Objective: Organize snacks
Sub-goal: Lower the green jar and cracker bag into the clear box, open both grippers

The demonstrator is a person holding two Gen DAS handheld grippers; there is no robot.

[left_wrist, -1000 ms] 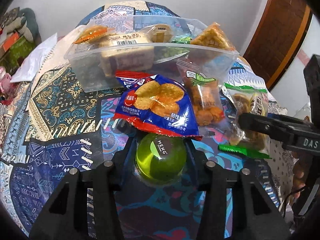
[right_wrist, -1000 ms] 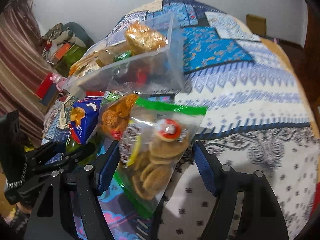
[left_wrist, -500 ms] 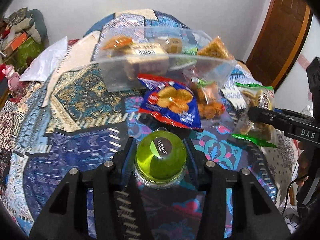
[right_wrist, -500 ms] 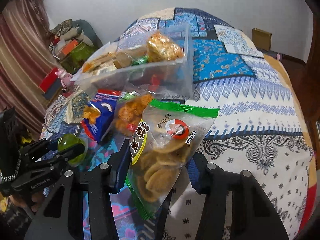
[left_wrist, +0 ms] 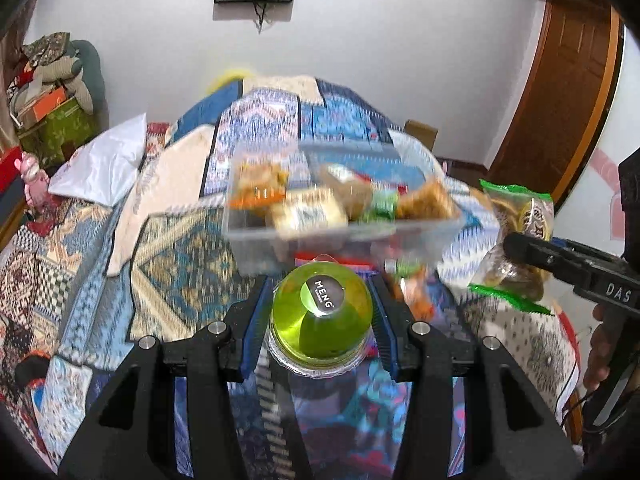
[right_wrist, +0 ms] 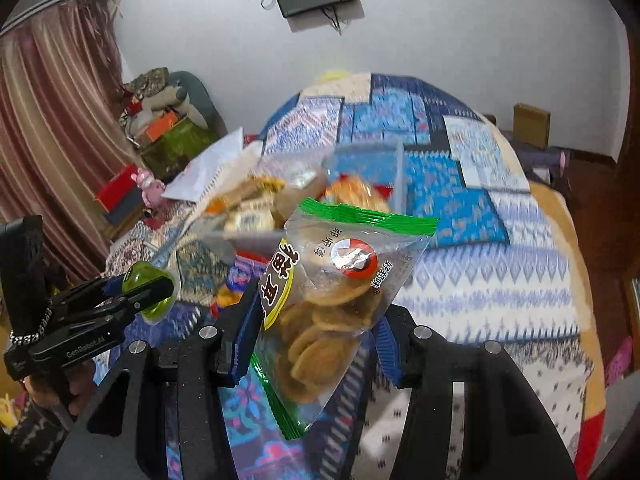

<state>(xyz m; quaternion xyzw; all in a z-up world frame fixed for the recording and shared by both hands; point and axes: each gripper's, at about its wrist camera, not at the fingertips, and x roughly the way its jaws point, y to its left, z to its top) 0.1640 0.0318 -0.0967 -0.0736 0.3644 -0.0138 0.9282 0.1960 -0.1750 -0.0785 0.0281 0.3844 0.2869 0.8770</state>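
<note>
My left gripper (left_wrist: 320, 312) is shut on a green jelly cup (left_wrist: 322, 318) and holds it above the bed, just short of the clear plastic box (left_wrist: 344, 236). The box holds several wrapped snacks and is blurred. My right gripper (right_wrist: 316, 320) is shut on a clear cookie bag with a green top (right_wrist: 332, 300), lifted in front of the box (right_wrist: 360, 168). The cookie bag also shows at the right of the left wrist view (left_wrist: 516, 240). The jelly cup shows in the right wrist view (right_wrist: 146, 292) at the left.
A patterned blue quilt (right_wrist: 460, 184) covers the bed. An orange snack bag (left_wrist: 412, 292) and a red-edged packet lie below the box. A white plastic bag (left_wrist: 100, 164) lies at the left. A wooden door (left_wrist: 568, 92) stands at the right.
Both grippers have risen with their snacks and tilted up, so the box and the bed sit lower and farther in view. The blue chip bag has dropped behind the jelly cup.
</note>
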